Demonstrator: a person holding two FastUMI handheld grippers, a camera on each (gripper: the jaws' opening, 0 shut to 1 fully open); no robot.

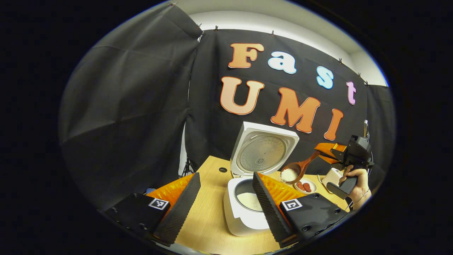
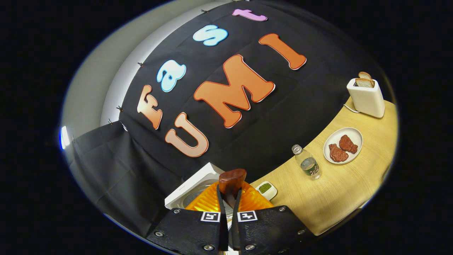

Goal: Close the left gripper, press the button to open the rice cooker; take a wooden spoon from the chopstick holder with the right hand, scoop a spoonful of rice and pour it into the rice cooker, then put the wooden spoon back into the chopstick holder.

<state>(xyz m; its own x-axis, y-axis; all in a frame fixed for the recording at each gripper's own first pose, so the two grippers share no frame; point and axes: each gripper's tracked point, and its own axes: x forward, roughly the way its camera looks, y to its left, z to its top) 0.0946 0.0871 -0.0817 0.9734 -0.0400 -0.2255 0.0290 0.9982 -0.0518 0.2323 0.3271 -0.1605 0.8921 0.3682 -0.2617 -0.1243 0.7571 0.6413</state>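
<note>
In the left gripper view, the rice cooker (image 1: 247, 198) sits at lower centre on the worktop (image 1: 208, 219), lid up, rice in its pot. Right of it, the wooden spoon (image 1: 295, 170) carries rice, its handle clamped in the right gripper (image 1: 327, 151) jaws, held by a hand (image 1: 357, 182). The left gripper (image 1: 226, 202) jaws stand apart.
</note>
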